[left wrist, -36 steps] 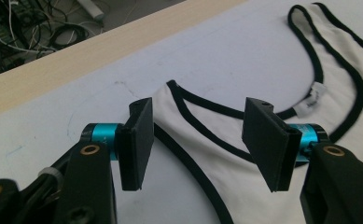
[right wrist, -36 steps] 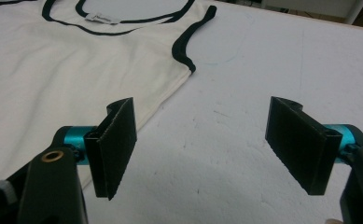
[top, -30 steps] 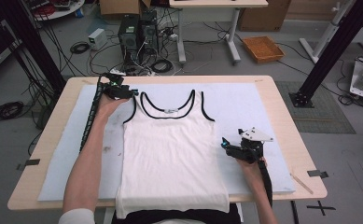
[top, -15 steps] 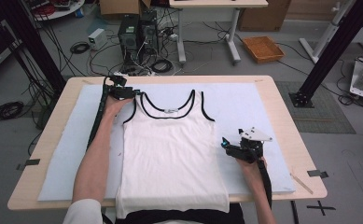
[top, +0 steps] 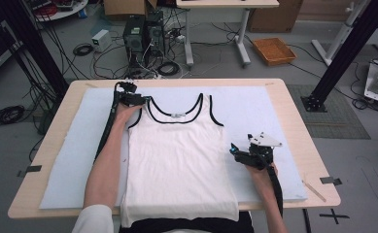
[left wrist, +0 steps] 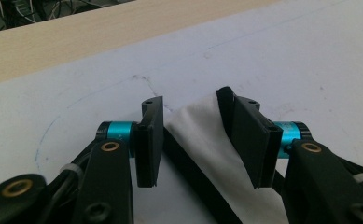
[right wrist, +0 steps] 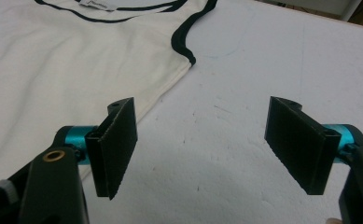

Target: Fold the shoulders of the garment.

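Observation:
A white tank top [top: 179,155] with black trim lies flat on the pale mat [top: 254,107]. My left gripper [top: 145,101] is down at its far left shoulder strap. In the left gripper view that strap [left wrist: 207,140] lies between the jaws of my left gripper [left wrist: 193,135]; they have just been closing, the right pad touches the cloth and a gap remains at the left pad. My right gripper [top: 232,150] rests on the mat beside the top's right side seam. Seen in its own view, my right gripper [right wrist: 207,140] stands wide open over bare mat, the top's edge [right wrist: 165,88] by its left jaw.
The mat covers most of a wooden table [top: 293,111]. A strip of tape [top: 331,180] sits near the table's right front corner. Computers and cables [top: 147,48] crowd the floor behind, and an orange tray [top: 273,50] lies further right.
My left gripper has moved right and sunk onto the left shoulder strap. The right hand and its gripper have kept still.

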